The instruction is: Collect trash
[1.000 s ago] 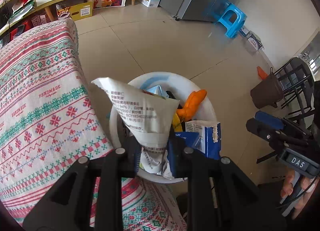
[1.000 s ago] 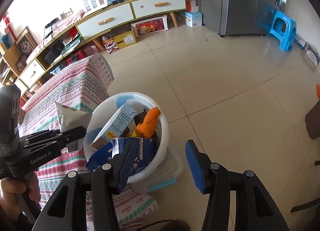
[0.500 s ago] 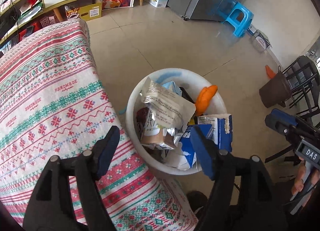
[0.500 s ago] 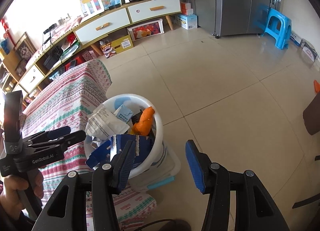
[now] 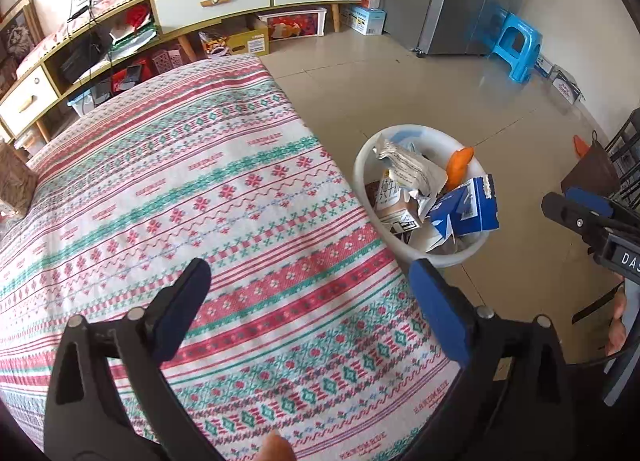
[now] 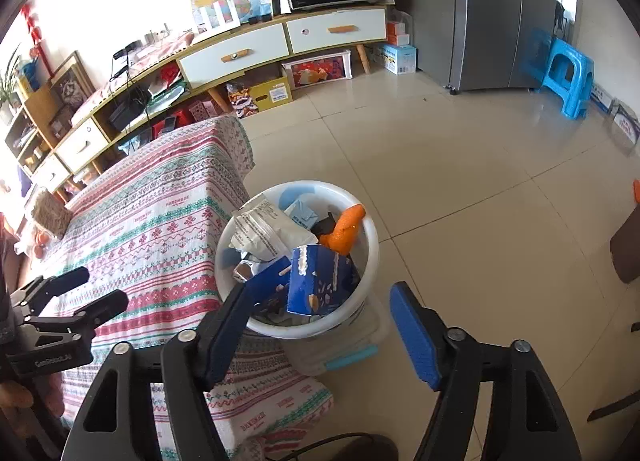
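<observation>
Beside the desk's "HANDMADE"-printed cloth edge, wrappers are piled in the white bin; both tools, left and right, are opening, nothing between their jaws.

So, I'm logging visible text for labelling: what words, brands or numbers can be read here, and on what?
"HANDMADE": woven repeatedly into the striped tablecloth.
"DAS": on the right gripper, cut off at the picture edge.
"GenRobot.AI": on the left gripper body.
Print on the white packet, blue carton and the boxes under the sideboard: too small to read.
</observation>
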`<state>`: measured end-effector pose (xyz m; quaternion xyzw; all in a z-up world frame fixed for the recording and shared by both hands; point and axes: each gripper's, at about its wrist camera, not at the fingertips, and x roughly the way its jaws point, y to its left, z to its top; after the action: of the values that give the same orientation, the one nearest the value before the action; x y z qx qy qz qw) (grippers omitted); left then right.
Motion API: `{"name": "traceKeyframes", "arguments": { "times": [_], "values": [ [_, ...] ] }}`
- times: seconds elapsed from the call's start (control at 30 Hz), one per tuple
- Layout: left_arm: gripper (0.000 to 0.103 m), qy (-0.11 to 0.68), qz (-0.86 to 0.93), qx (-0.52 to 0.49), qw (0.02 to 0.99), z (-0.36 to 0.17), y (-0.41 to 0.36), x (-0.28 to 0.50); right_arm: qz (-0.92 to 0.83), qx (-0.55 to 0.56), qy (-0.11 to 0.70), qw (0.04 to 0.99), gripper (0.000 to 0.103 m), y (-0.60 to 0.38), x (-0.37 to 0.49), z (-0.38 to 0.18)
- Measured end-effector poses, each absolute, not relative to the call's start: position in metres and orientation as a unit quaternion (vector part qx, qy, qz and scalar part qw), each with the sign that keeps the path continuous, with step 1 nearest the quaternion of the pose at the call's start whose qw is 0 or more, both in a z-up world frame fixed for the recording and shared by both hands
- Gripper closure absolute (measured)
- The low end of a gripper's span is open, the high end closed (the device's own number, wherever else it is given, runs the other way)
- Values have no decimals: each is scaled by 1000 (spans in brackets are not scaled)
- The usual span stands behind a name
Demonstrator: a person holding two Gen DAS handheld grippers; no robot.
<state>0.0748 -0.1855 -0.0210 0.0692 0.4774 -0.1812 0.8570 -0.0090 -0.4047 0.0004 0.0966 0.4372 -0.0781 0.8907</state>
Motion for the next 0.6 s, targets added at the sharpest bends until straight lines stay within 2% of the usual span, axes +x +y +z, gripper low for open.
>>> {"name": "traceKeyframes", "arguments": {
  "times": [0.17, 0.4, 0.6],
  "values": [
    [1, 464, -143, 55, 873, -16, -153, 48, -82, 54, 433, 896, 7, -373, -20, 1],
    [1, 424, -102, 60, 898, -5, -125, 3, -62, 6, 400, 915, 7, -318, -48, 9],
    [1, 418, -79, 23, 905, -3, -94, -22, -51, -30, 350, 935, 7, -279, -76, 14]
  ]
}}
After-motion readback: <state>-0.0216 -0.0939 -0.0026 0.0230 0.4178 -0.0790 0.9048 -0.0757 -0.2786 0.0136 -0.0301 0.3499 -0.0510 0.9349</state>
